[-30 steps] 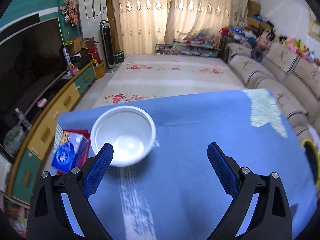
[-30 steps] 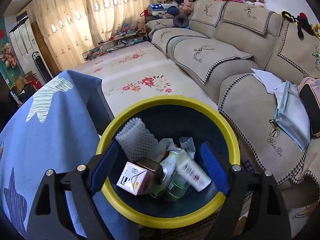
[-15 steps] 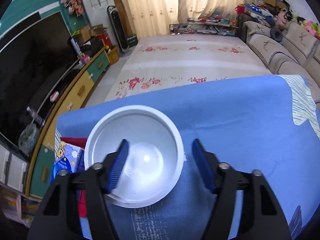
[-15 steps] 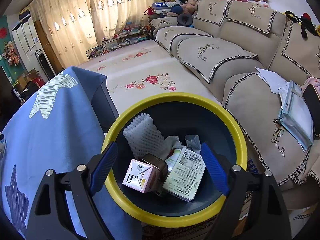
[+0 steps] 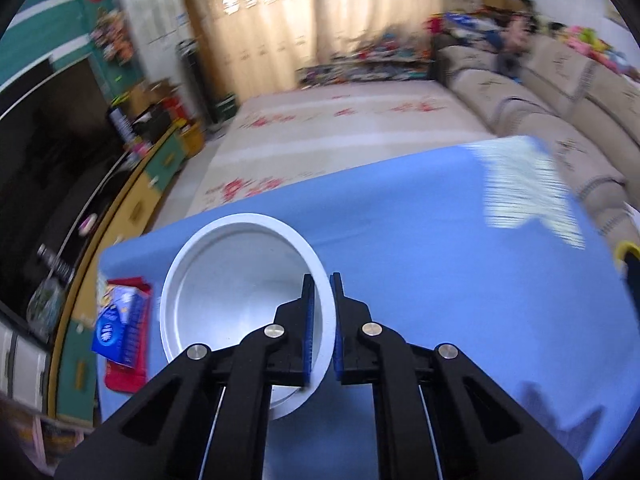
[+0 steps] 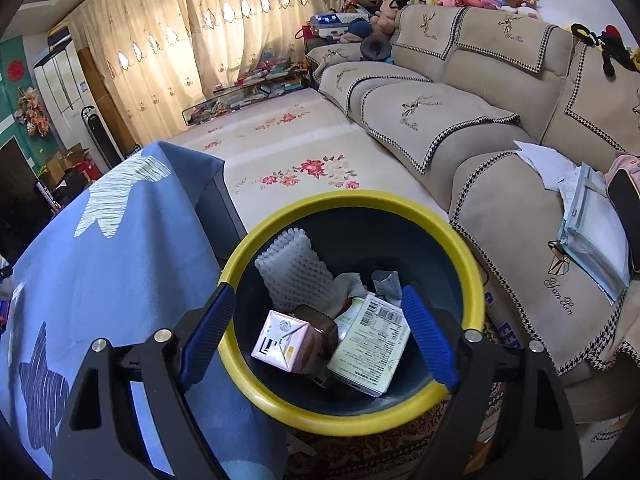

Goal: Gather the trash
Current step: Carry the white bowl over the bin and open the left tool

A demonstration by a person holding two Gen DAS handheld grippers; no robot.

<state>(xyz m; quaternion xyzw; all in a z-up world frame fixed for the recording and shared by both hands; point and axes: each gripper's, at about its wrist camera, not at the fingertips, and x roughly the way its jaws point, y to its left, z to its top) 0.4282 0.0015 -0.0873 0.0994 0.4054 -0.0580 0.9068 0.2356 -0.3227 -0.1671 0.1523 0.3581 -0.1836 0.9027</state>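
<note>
A white plastic bowl (image 5: 224,280) sits near the left end of the blue tablecloth (image 5: 440,240). My left gripper (image 5: 322,280) is closing its jaws on the bowl's right rim wall, one pad inside and one outside, both pressing it. My right gripper (image 6: 317,292) hangs open over the yellow-rimmed dark bin (image 6: 360,200) beside the table, with nothing between its fingers. In the bin lie a white foam net (image 6: 292,272), a pink carton (image 6: 280,340) and a white-green box (image 6: 372,344).
A blue tissue pack (image 5: 116,320) lies on a red item (image 5: 124,376) left of the bowl, at the table's edge. A beige sofa (image 6: 440,120) runs along the right, with papers (image 6: 592,232) on its seat. A low TV cabinet (image 5: 132,200) stands to the left.
My left gripper moved onto the bowl and shut its jaws on the right rim. The right gripper stayed open over the bin, where the white-green box has settled flatter.
</note>
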